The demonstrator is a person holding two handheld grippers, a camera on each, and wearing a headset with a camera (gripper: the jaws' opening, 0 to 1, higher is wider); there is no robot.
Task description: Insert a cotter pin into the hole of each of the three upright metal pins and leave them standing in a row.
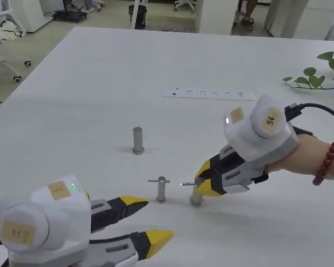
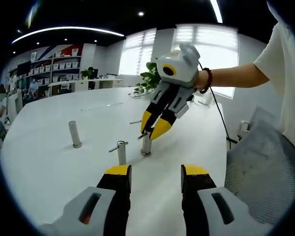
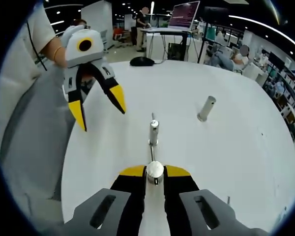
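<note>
Evidently one of three is done: the middle pin (image 1: 161, 190) is crossed by a cotter pin (image 1: 156, 180), the far pin (image 1: 137, 139) is left bare. A second cotter pin (image 1: 187, 183) appears pinched in the narrowed right gripper (image 1: 201, 181) at the third pin (image 1: 196, 198). The left gripper (image 1: 157, 219) is held wide, empty. A white table (image 1: 100, 78) and office chairs are seen beyond.

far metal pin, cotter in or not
Not in. The far metal pin stands bare, nothing crossing its top; the middle pin has a cotter pin through it.

Left gripper (image 1: 156, 219) and right gripper (image 1: 204, 181): white bodies, yellow-tipped black jaws (tan numbered labels (image 1: 271, 119)); red bead bracelet (image 1: 325, 161)
</note>
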